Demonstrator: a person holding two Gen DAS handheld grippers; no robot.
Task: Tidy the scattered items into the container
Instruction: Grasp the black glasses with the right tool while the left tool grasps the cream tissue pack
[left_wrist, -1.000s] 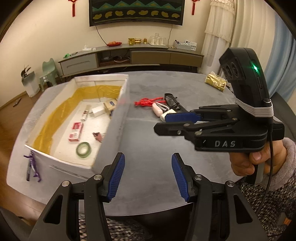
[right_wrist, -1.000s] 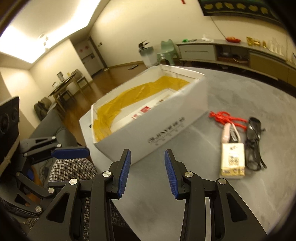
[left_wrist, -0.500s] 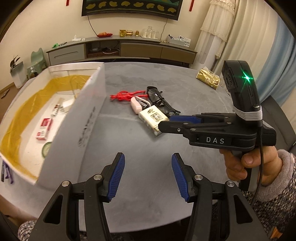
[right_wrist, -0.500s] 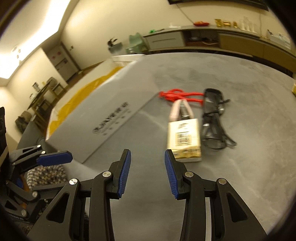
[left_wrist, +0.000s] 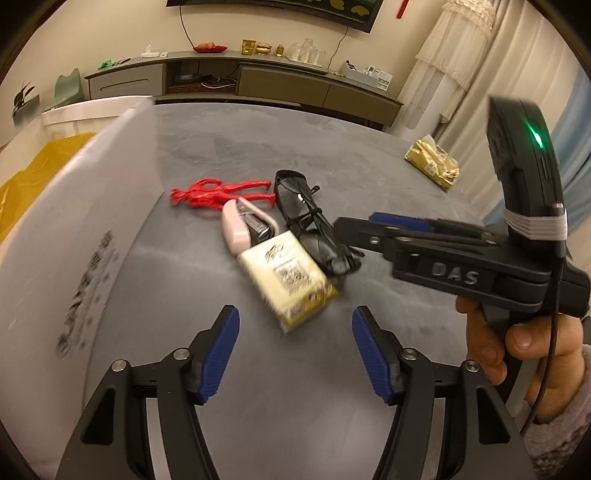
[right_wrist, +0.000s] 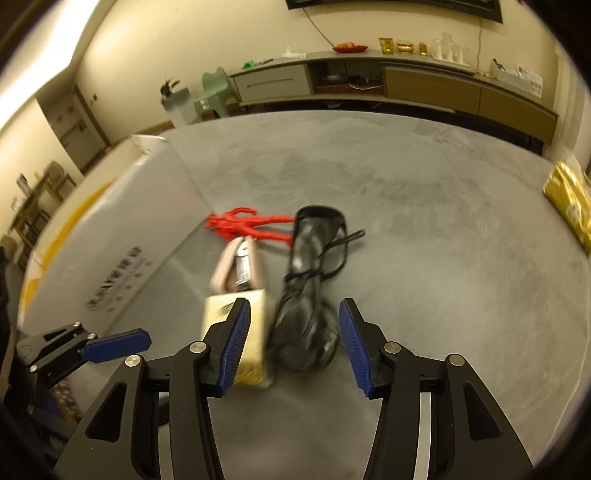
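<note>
- white box (left_wrist: 74, 236), the container, at left, its wall close beside the item cluster on the grey table (left_wrist: 295, 147).
- cream carton (left_wrist: 291, 280), touching the pink case (left_wrist: 240, 229); red string (left_wrist: 218, 194) behind; all outside the box.
- left gripper (left_wrist: 295, 343): fingers apart, empty, aimed at the carton.
- black glasses (right_wrist: 310, 295) between the spread fingers of the right gripper (right_wrist: 293, 339); risk: the left pad (right_wrist: 234, 343) overlaps the carton, so closing may pinch both or snag a thin temple arm.
- only the left view shows the hand (left_wrist: 517, 350); the gold packet (right_wrist: 570, 206) lies well apart.
</note>
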